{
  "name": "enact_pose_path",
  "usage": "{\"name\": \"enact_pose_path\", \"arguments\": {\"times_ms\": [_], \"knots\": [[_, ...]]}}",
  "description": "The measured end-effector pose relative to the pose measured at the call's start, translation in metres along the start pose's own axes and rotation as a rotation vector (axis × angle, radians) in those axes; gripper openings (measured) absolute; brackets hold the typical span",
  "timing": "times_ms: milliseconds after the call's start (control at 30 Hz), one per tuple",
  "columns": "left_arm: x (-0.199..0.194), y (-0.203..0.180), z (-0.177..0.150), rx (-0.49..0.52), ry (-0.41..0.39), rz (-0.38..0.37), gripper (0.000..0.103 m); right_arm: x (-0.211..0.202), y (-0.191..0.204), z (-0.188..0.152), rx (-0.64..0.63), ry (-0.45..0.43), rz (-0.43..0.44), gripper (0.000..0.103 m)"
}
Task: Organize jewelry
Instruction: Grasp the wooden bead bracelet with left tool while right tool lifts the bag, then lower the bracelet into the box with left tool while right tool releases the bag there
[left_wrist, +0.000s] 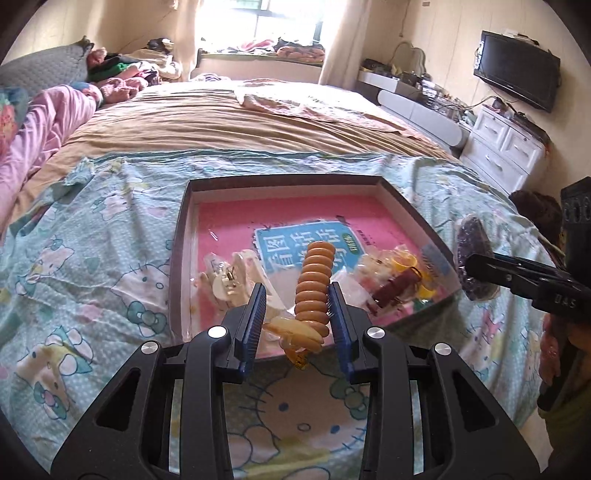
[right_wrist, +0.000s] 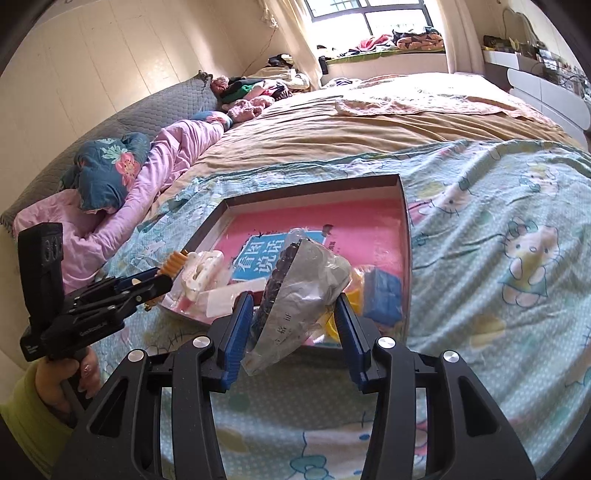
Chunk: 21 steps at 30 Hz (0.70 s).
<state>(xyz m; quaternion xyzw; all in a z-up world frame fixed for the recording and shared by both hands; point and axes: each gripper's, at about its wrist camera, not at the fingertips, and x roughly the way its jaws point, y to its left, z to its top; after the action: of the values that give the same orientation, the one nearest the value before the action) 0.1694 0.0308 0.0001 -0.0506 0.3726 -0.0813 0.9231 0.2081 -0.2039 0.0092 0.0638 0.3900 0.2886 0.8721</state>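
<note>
left gripper (left_wrist: 297, 291): jaws nearly closed on ribbed orange spiral hair clip (left_wrist: 314, 280), above dark-rimmed tray (left_wrist: 284, 181) | right gripper (right_wrist: 291, 308): jaws narrowed onto clear plastic bag of dark beads (right_wrist: 295, 284), over tray's near edge | tray on cartoon-print bedsheet (left_wrist: 92, 258)

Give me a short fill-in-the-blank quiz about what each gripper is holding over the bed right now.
1. The left gripper is shut on an orange ____ hair clip.
2. The right gripper is shut on a clear ____ of dark beads.
3. Both items hang over a shallow tray with a ____ floor.
4. The tray rests on a cartoon-cat ____.

Answers: ribbed; bag; pink; sheet
</note>
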Motion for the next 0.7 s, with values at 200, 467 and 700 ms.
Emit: {"name": "enact_pose_path", "arguments": {"times_ms": [200, 467, 700], "knots": [[0.009, 0.005, 0.002, -0.013, 0.019, 0.016, 0.026, 0.01, 0.004, 0.01, -0.009, -0.005, 0.005, 0.044], [0.016, 0.005, 0.005, -0.023, 0.027, 0.012, 0.026, 0.019, 0.008, 0.018, -0.029, -0.003, -0.002, 0.044], [0.027, -0.004, 0.007, -0.008, 0.04, 0.004, 0.026, 0.029, 0.007, 0.021, -0.057, 0.017, -0.048, 0.044]]}}
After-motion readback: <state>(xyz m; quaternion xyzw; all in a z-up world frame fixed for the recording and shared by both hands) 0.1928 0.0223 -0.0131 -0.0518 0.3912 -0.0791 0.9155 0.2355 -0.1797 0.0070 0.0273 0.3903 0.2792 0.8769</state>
